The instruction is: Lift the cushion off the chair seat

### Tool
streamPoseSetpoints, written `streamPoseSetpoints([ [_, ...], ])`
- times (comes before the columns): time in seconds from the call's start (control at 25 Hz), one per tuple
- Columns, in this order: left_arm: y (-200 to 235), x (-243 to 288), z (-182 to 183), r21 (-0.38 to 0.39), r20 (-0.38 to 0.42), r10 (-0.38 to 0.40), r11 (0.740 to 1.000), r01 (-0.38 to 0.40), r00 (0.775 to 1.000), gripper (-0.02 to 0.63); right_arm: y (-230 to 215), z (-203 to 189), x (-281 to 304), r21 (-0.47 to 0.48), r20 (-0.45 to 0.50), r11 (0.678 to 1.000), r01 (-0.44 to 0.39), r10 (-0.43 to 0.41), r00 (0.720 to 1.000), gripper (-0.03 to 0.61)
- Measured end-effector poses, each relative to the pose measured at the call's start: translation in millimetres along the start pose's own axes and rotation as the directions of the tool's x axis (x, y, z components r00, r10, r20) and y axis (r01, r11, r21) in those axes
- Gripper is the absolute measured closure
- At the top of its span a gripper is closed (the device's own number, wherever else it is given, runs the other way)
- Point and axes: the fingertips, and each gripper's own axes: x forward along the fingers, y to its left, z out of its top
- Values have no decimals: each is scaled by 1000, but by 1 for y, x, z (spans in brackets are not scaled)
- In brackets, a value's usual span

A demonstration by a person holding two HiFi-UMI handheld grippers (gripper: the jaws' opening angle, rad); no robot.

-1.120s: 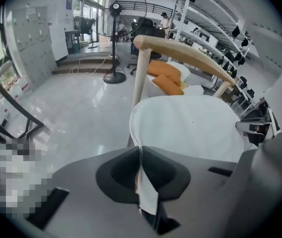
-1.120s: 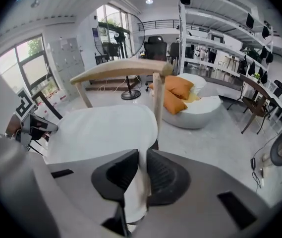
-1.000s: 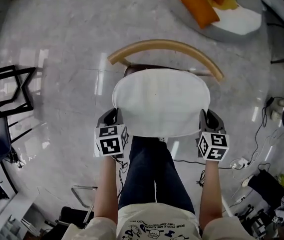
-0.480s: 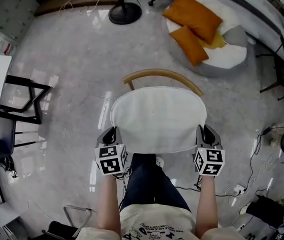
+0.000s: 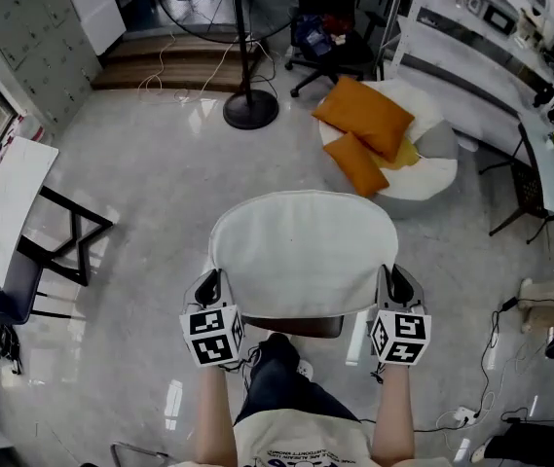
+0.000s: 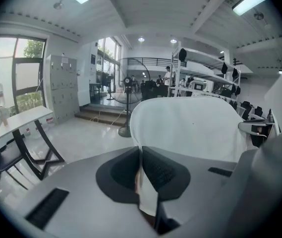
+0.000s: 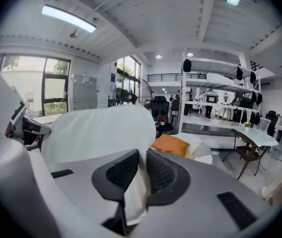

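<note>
Cushion (image 5: 303, 251) has come up well clear of the chair seat (image 5: 291, 326) since a second ago and hangs level between my tools. Left gripper (image 5: 209, 288) and right gripper (image 5: 393, 284) are each pinched tight on a side edge. I'd call the lift basically done.

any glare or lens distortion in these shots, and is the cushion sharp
Head view: sharp cushion, patches of glare on the glossy floor. Left gripper view: fisheye bending, dark corners, window washed out. Right gripper view: same fisheye, ceiling light blown out.
</note>
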Motion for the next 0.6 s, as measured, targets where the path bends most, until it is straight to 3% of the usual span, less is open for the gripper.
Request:
streamPoseSetpoints([
  [0.36, -10, -100, 70, -7, 159, 19, 1000, -18, 987, 583, -2, 78, -85, 0, 151, 1000, 5, -5, 989, 512],
  [0.6, -11, -158, 99, 2, 235, 37, 999, -39, 971, 583, 6, 113, -134, -10, 226, 1000, 10, -8, 974, 511],
])
